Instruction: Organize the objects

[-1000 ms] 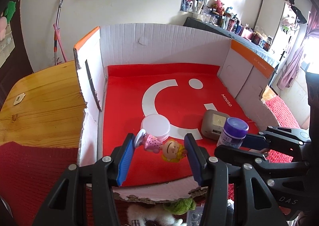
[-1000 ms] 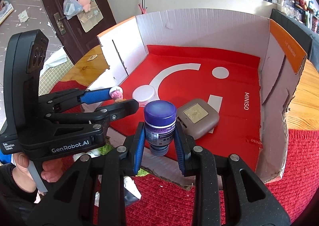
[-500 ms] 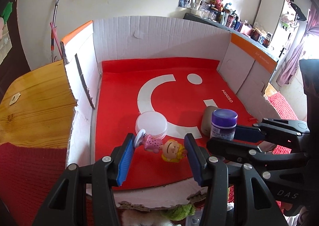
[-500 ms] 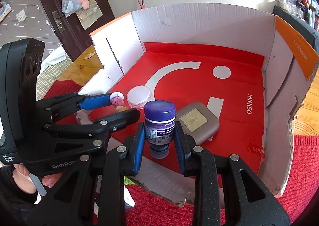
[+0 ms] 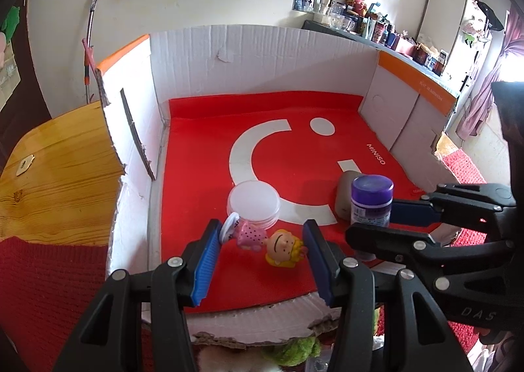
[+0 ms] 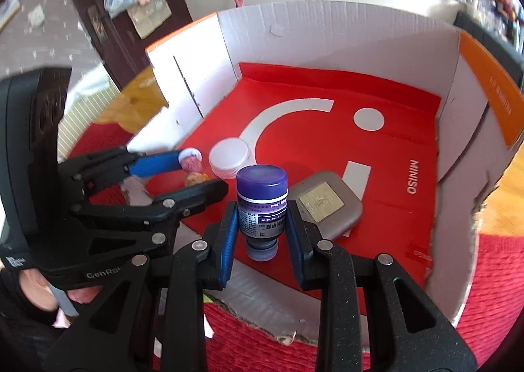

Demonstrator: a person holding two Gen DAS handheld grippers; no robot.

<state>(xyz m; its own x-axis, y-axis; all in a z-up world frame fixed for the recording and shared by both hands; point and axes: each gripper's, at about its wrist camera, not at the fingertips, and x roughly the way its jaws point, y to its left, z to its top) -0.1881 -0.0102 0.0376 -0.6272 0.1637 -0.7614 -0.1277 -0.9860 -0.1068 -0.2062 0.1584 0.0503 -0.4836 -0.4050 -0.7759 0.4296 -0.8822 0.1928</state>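
White walls and a cluttered shelf frame a wooden desk [image 5: 49, 182] partly covered by a red knitted cloth [image 5: 49, 290]. On it sits a large open cardboard box [image 5: 262, 57] with white walls, orange rims and a red floor printed with a white smile.

Inside the box, a flat grey case [image 6: 327, 205] lies on the red floor toward the right. To its left stands a round white-lidded jar [image 6: 231, 157], apart from the case.

Left tongs [image 5: 258, 254] hang over the box's near edge, blue pads set at a middling width and clamped end to end on a small toy figurine [image 5: 262, 239]: a yellow-haired head at one pad, a pink dotted dress and a white round base at the other. It lies sideways between the pads, just in front of the jar.

Right tongs [image 6: 262, 224] are drawn in narrow and grip a small purple-capped bottle [image 6: 262, 195] by its labelled body, upright, above the box's near edge and just in front of the grey case.

Compared with a second ago, both grips are unchanged. In the left view the bottle now covers much of the grey case, which earlier showed fully beside it.
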